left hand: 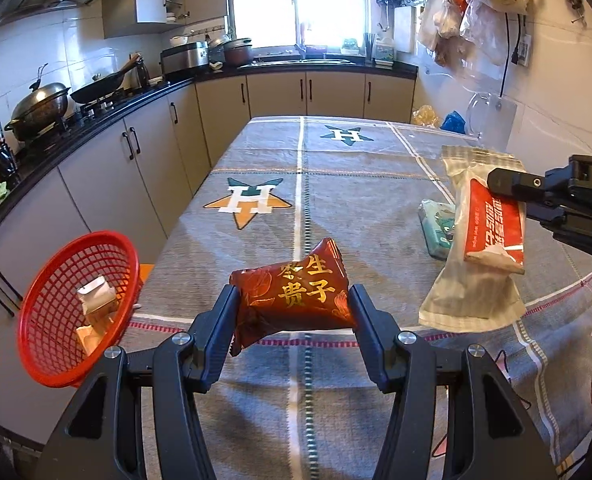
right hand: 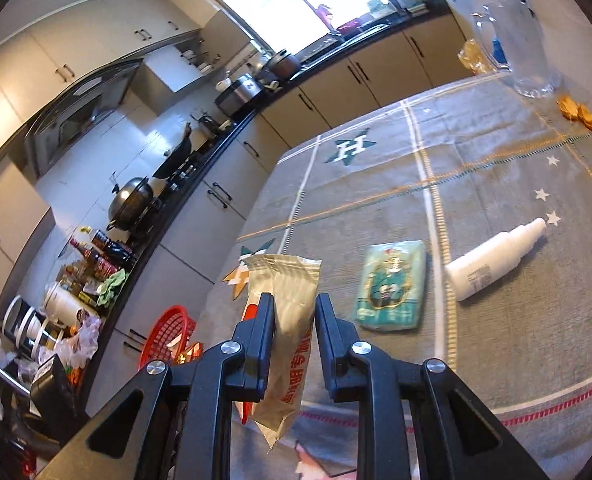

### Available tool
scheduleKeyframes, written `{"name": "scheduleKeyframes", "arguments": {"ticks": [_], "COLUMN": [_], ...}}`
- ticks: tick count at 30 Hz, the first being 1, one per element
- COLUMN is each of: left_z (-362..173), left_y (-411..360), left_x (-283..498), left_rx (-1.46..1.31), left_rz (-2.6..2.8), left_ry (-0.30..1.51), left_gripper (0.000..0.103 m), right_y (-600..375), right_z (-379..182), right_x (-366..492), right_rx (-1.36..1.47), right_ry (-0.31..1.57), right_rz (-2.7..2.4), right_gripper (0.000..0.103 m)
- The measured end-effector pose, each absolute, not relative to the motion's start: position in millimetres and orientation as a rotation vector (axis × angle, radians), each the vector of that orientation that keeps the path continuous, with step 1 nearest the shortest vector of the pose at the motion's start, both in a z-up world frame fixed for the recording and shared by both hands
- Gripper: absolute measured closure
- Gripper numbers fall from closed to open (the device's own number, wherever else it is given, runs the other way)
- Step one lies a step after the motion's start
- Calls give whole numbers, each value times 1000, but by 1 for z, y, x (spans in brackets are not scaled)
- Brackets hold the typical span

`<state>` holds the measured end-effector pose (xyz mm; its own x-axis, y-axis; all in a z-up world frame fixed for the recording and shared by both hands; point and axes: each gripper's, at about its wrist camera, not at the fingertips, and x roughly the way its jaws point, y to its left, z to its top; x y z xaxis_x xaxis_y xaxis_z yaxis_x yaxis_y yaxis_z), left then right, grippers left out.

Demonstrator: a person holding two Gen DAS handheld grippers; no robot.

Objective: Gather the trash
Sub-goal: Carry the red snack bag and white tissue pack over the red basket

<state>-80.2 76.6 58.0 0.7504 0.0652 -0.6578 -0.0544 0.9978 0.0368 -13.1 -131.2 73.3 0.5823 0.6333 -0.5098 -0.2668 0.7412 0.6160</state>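
Observation:
My left gripper [left hand: 294,300] is shut on a dark red snack packet [left hand: 292,296] with gold characters, held above the table's near end. My right gripper [right hand: 294,304] is shut on a white and red wet-wipe wrapper [right hand: 284,312], held in the air over the table; the same wrapper [left hand: 483,240] and the right gripper [left hand: 495,180] show at the right of the left wrist view. A red mesh basket [left hand: 72,308] sits tilted at the table's left edge with paper scraps inside; it also shows in the right wrist view [right hand: 168,336].
A green tissue pack [right hand: 391,286] and a white spray bottle [right hand: 495,258] lie on the grey tablecloth [left hand: 335,184]. A clear glass jug [right hand: 523,40] and orange snack pieces [right hand: 577,114] stand at the far right. Kitchen counters with pots run along the left.

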Motion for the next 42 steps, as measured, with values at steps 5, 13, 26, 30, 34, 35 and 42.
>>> {"name": "scheduleKeyframes", "arguments": {"ticks": [5, 13, 26, 30, 34, 35, 42], "left_z": [60, 62, 71, 73, 76, 76, 84], "left_y": [87, 102, 141, 158, 174, 179, 216], "left_x": [-86, -94, -110, -115, -120, -121, -127], "left_rx": [4, -14, -56, -73, -88, -94, -121], "left_rz": [84, 115, 178, 204, 231, 241, 301], "left_ry": [715, 709, 682, 674, 663, 661, 644], "left_gripper": [48, 48, 48, 48, 48, 48, 48], "right_y": [-117, -94, -48, -33, -17, -12, 20], "right_z": [80, 84, 98, 101, 105, 107, 118], "right_x": [-18, -23, -29, -30, -30, -30, -29], "right_rx": [494, 464, 398, 377, 352, 345, 299], "right_ry": [783, 789, 784, 785, 788, 789, 777], "right_rz": [580, 614, 672, 691, 709, 715, 750], "right_gripper": [81, 81, 81, 81, 81, 81, 81]}}
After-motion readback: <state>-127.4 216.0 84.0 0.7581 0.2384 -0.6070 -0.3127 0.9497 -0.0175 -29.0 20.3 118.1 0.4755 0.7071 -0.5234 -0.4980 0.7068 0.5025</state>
